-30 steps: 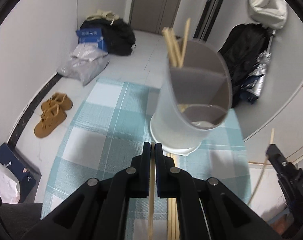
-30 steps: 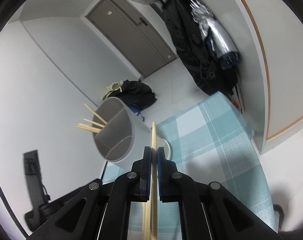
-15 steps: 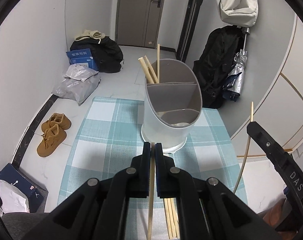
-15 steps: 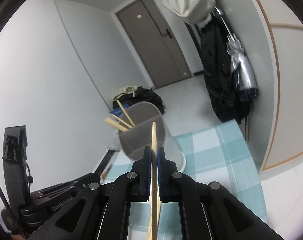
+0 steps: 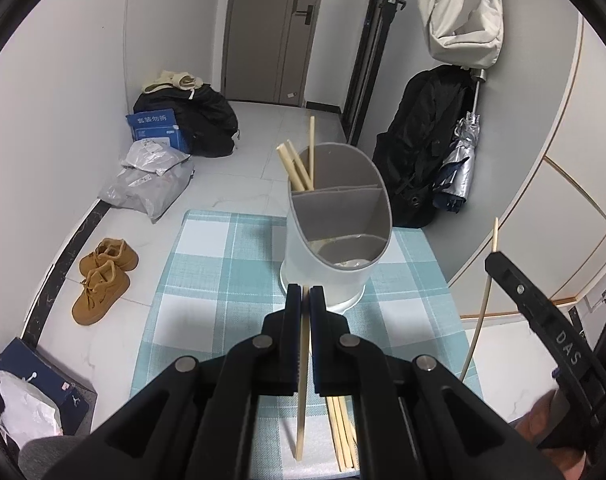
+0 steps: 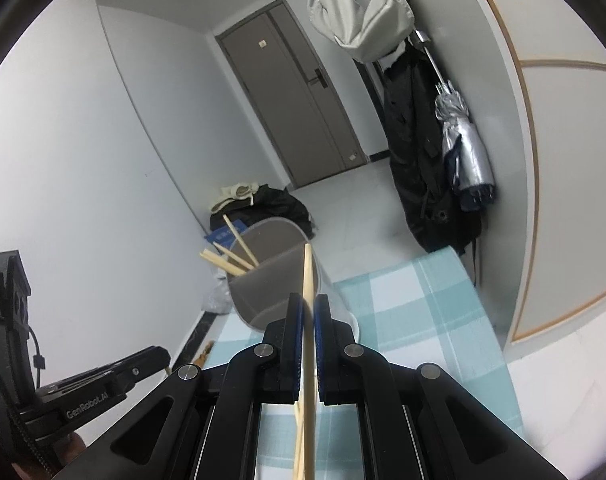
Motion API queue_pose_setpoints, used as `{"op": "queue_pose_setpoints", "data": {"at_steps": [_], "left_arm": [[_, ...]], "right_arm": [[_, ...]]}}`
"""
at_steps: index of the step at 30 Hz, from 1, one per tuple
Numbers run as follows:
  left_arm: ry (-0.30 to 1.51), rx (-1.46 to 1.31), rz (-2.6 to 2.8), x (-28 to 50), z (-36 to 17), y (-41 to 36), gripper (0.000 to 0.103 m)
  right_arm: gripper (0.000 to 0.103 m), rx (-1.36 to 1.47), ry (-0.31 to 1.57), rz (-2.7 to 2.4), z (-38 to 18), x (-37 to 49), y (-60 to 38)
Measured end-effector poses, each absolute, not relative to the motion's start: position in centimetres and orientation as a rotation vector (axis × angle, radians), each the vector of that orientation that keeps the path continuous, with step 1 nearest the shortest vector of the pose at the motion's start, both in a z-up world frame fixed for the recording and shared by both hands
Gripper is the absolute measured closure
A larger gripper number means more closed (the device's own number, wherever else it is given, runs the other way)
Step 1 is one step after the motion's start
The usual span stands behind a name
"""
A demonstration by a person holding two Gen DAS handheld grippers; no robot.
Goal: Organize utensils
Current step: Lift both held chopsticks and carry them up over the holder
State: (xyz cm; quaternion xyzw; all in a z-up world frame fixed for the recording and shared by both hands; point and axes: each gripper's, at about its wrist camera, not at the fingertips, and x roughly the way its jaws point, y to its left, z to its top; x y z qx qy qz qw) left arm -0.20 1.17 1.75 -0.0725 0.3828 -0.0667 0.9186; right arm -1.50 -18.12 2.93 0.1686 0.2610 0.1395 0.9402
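A grey-and-white utensil holder [image 5: 339,220] with divided compartments stands on the teal checked tablecloth [image 5: 223,280]. Three wooden chopsticks [image 5: 299,164] lean in its far compartment. My left gripper [image 5: 306,296] hovers just in front of the holder, shut on one chopstick [image 5: 301,420] that hangs below its jaws. Several loose chopsticks [image 5: 343,432] lie on the cloth beneath it. My right gripper [image 6: 307,304] is shut on another chopstick [image 6: 307,268], whose tip points up in front of the holder [image 6: 271,280]. One of its fingers [image 5: 519,292] shows at the right of the left wrist view.
Brown shoes [image 5: 103,276], plastic bags [image 5: 151,180] and a black bag [image 5: 207,120] lie on the floor left of the table. A black backpack [image 5: 427,140] and a folded umbrella [image 5: 459,168] hang by the right wall. A closed door [image 5: 271,28] is behind.
Both grippers have lifted with their chopsticks and rolled more upright. The holder now looks smaller and farther off in the left wrist view. The right gripper's finger has come further into that view.
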Motion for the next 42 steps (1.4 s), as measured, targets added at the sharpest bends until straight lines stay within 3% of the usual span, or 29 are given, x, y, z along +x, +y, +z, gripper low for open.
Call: {"op": "queue_pose_setpoints", "data": {"at_steps": [16, 30, 42], "left_arm": [[0.733, -0.23, -0.216, 2.3, 6.9, 0.6, 0.102], [0.64, -0.366, -0.252, 8.0, 12.9, 2.3, 0.102], [0.542, -0.398, -0.176, 12.5, 12.1, 4.2, 0.102]], "right_arm": [[0.098, 0.279, 0.436, 0.306, 8.3, 3.6, -17.8], [0.098, 0.206, 0.219, 0.38, 15.2, 11.3, -14.7], [0.098, 0.222, 0.222, 0.366, 12.1, 18.2, -10.6]]}}
